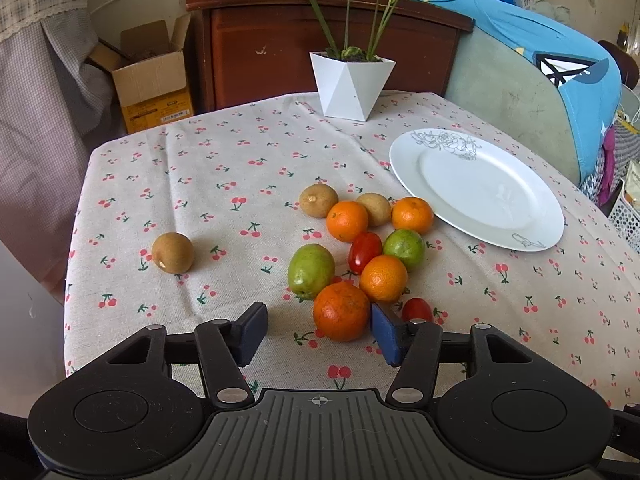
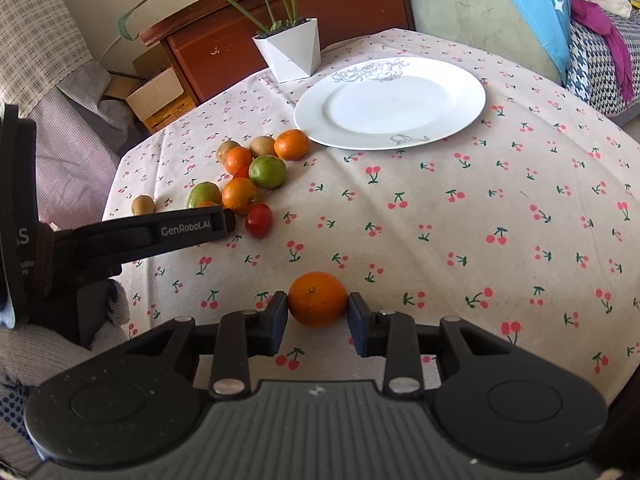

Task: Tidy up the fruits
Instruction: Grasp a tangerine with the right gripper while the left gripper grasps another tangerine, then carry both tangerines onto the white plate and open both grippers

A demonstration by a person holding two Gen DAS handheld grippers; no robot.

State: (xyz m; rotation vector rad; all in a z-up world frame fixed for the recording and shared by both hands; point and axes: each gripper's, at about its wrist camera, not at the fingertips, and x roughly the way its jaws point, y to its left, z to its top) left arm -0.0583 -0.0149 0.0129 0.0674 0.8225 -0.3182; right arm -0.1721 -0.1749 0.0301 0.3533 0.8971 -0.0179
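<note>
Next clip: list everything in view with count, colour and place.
oranges: 5, orange; four in the cluster, one in the right gripper
green fruits: 2, green; cluster
brown fruits: 3, brown; two in cluster, one off to its left
small tomatoes: 2, red; cluster
plate: 1, white, empty; right of cluster
potted plant: 1, white pot; table's far edge
tablecloth: 1, cherry print; covers table
left gripper: 1, black; open around nearest orange
right gripper: 1, black; shut on an orange

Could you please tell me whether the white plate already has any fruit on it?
Empty: the white plate shows only bare surface; the fruit lies on the tablecloth.
</note>
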